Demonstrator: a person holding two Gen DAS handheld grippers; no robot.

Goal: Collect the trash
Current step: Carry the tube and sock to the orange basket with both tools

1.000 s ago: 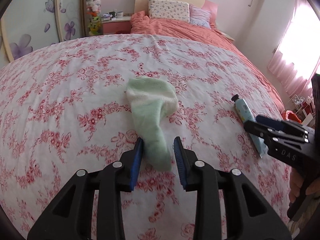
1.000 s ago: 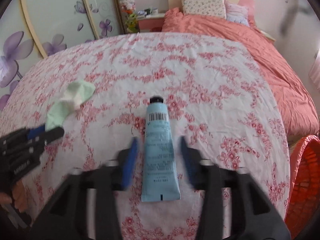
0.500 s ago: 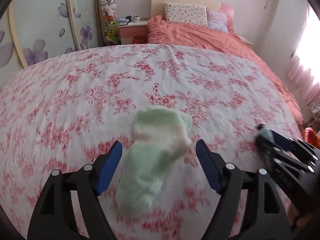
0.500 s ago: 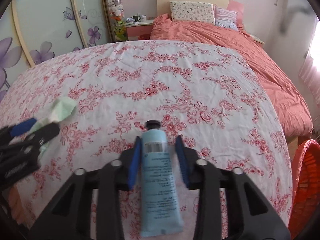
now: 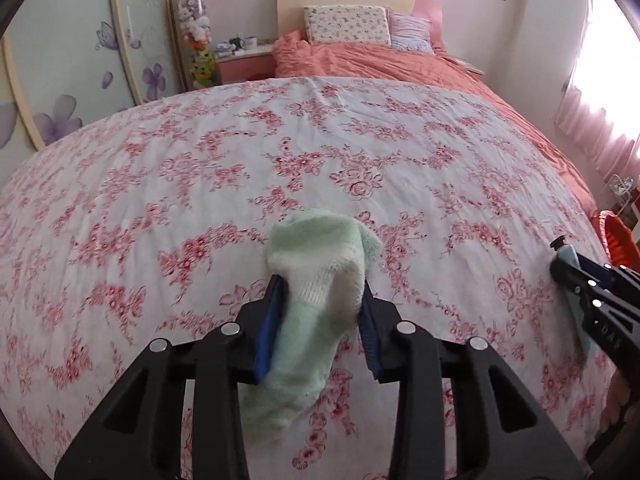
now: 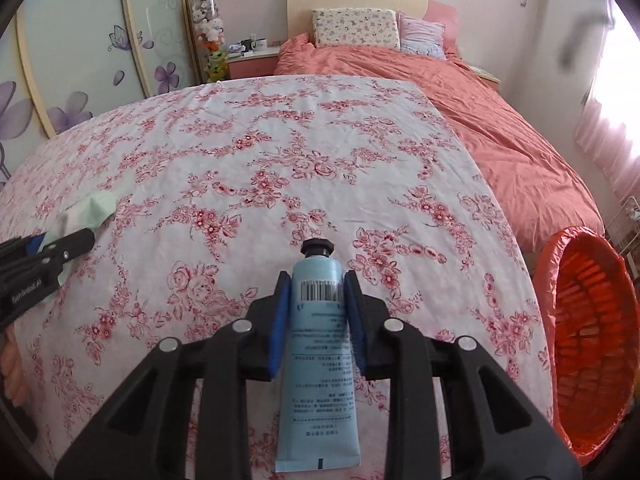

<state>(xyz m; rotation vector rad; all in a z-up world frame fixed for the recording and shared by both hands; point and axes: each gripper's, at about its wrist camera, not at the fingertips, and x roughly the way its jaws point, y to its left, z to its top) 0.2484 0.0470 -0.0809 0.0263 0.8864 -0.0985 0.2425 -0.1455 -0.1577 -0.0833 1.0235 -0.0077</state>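
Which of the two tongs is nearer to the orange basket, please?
Right. The right tongs, shut on the blue tube, sit just beside the orange basket at the bed's edge; the left tongs, gripping the green sock, are farther across the floral bedspread.

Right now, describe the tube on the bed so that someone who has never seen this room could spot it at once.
Start at the big bed with the white sheet printed in red flowers, and go to its near edge beside the orange basket. The tube is there, clamped in the right gripper. It is pale blue and flat with a black cap and a barcode, unlike the soft green sock further left.
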